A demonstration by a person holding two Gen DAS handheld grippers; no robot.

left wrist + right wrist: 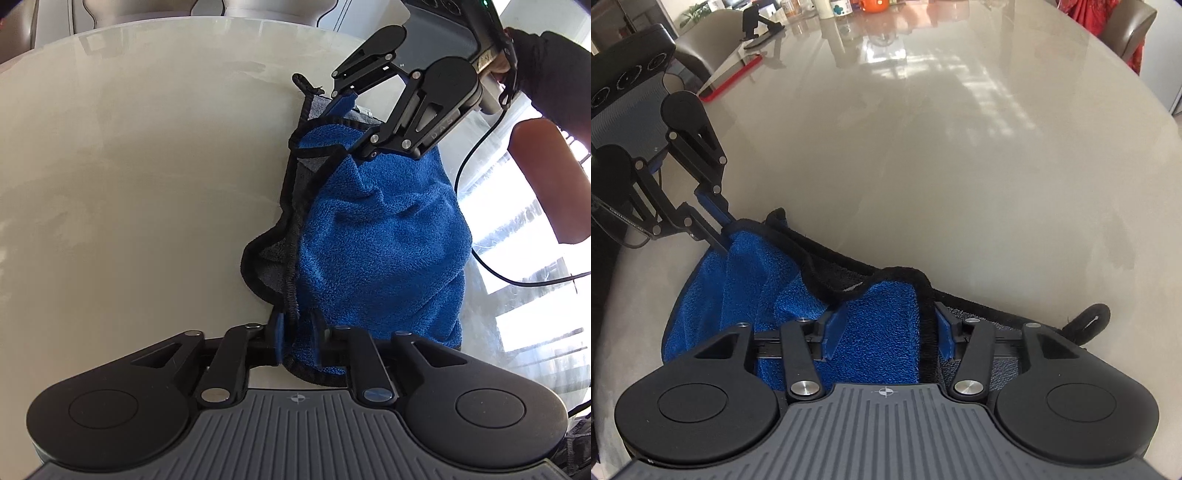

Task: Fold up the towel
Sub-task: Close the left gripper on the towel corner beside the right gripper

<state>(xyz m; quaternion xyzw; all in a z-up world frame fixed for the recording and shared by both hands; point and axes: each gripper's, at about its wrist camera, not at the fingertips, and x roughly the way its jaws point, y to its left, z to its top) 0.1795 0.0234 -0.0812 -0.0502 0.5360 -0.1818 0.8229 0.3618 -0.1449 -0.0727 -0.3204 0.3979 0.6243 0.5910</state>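
While bunched, towel [376, 236] btwn tools

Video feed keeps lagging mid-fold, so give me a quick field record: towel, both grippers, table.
towel: blue, black-trimmed, bunched, partly lifted off the table
left gripper: pads either side of a towel edge
right gripper: wider jaws, towel fold between them
hanging loop: lies on the table
table: glossy beige

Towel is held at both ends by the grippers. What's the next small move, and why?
Probably carry both corners forward together and lay them down. The left gripper and right gripper each have towel between their fingers, blue side bunched over the grey side on the table, so the fold isn't flat yet.
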